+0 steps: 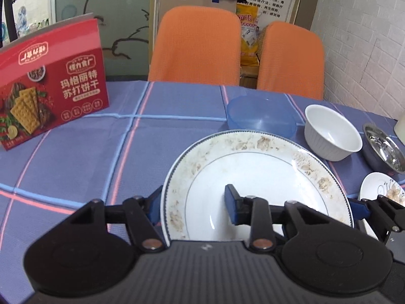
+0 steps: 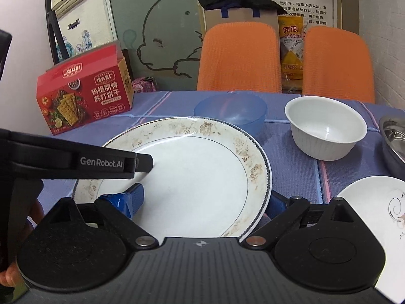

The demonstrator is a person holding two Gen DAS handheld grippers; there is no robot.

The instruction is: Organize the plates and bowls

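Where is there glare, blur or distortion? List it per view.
Left wrist view: glare streak on the far rim of the large plate, bright reflections in the steel bowl, orange chairs soft. Right wrist view: highlight spot inside the white bowl, dark fisheye corners.

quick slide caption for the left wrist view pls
Left tool straddles the rim of a large floral plate on a checked tablecloth, bowls behind.
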